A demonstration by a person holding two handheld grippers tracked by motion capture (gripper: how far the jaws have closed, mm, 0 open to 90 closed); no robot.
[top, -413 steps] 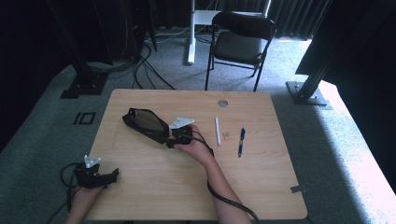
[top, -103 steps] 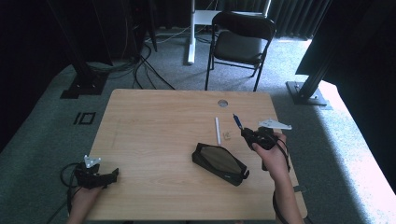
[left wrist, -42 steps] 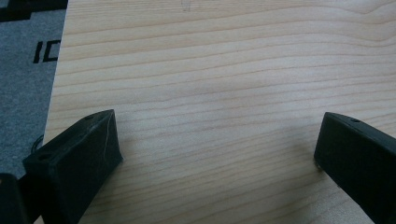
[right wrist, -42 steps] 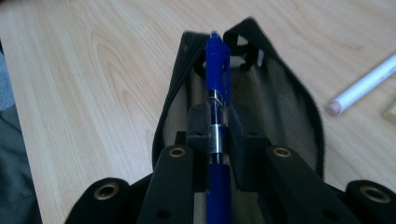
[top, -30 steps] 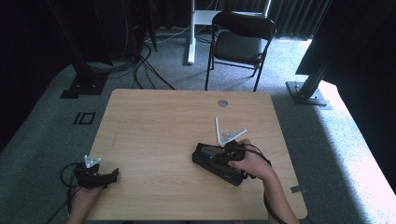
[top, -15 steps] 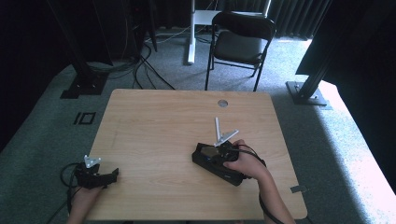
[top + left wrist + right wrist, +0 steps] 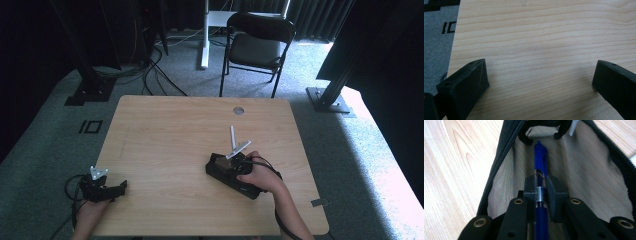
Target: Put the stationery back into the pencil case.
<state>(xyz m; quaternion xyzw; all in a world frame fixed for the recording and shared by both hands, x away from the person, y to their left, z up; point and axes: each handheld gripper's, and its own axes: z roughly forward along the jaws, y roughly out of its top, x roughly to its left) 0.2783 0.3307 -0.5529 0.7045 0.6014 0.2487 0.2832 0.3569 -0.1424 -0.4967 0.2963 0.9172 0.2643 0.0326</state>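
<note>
A person is sitting at a light wooden table (image 7: 165,135), holding 2 grippers. The right gripper (image 7: 540,195) is clamping a blue pen (image 7: 540,167) between its jaws, and the pen is pointing into the open mouth of a black mesh pencil case (image 7: 596,170), its tip lying over the pale mesh lining. In the high view the right gripper (image 7: 239,167) is resting over that pencil case (image 7: 220,172) on the right half of the table, with a white stick (image 7: 232,136) lying just beyond it. The left gripper (image 7: 117,187) is resting at the near left edge, its jaws standing wide apart over bare wood.
</note>
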